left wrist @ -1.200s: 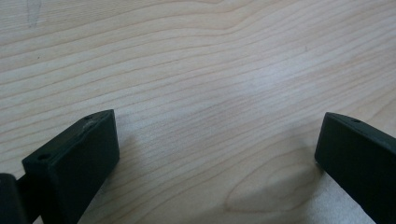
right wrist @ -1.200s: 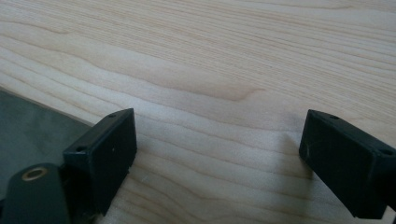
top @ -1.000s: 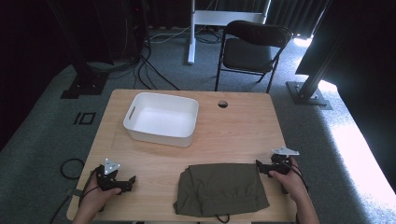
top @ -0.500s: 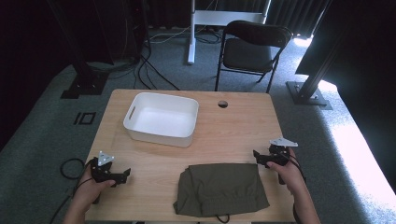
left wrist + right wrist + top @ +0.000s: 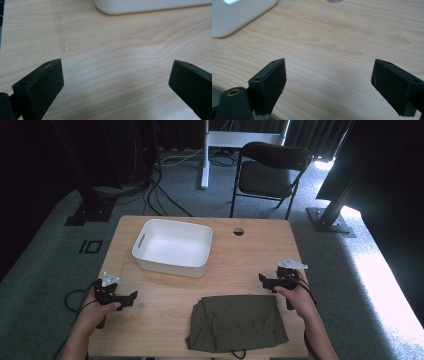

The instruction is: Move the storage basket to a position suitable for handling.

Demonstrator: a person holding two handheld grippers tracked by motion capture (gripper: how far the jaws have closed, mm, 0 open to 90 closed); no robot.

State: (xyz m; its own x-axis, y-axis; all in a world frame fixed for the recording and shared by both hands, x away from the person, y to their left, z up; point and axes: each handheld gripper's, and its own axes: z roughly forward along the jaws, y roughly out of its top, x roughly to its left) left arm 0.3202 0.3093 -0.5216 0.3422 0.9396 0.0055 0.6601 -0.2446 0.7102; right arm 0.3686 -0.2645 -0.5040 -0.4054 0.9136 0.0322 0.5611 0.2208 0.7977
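Observation:
A folded olive-green cloth (image 5: 236, 321) lies on the wooden table (image 5: 240, 255) near its front edge, with a dark cord end at its front. A white plastic bin (image 5: 173, 247) stands empty at the back left. My left gripper (image 5: 131, 298) rests low at the table's left front, left of the cloth, jaws wide apart over bare wood (image 5: 115, 75). My right gripper (image 5: 263, 280) hovers just right of the cloth's far corner, also open with nothing between its fingers (image 5: 269, 82). The bin's rim (image 5: 150, 6) shows ahead of the left gripper, and the bin's corner (image 5: 239, 15) ahead of the right.
A round cable hole (image 5: 238, 231) sits in the table's back centre. Behind the table stand a black folding chair (image 5: 272, 172), a white stand leg (image 5: 204, 155) and black frame feet (image 5: 85, 210). Cables trail on the grey carpet.
Both grippers have moved a little forward and inward over the table; the right one has come nearer the cloth's far right corner. Both stay open. Cloth and bin have not moved.

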